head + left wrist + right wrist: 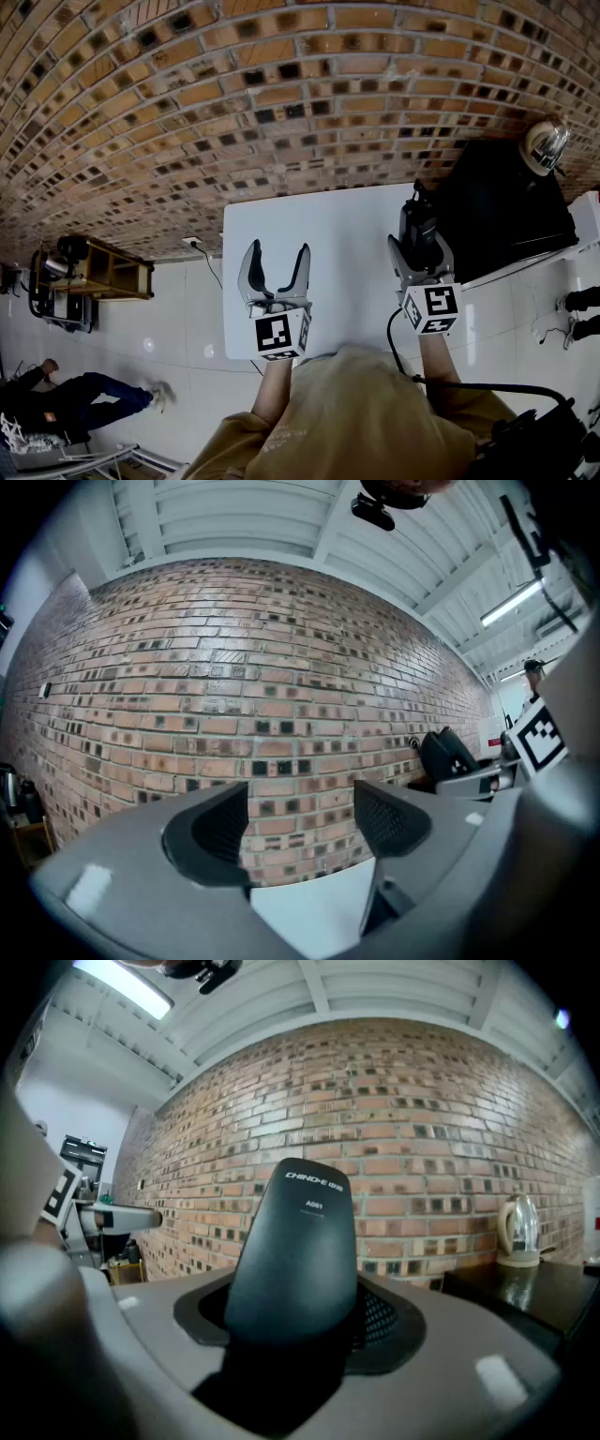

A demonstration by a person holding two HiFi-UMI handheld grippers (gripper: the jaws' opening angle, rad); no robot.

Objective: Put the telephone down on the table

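Telephone (295,1251) sat clamped in the right gripper (420,248) above the right edge of the table (328,230), left gripper (274,261) spread wide and empty by the near edge; looked like light, stiff, slick plastic, so gripping it mid-body seemed smart.

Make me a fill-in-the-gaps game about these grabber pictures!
1. The right gripper is shut on a black ____.
2. The left gripper is open and holds ____.
3. The table below both grippers is coloured ____.
4. The wall behind it is built of ____.
Missing words: telephone; nothing; white; bricks.
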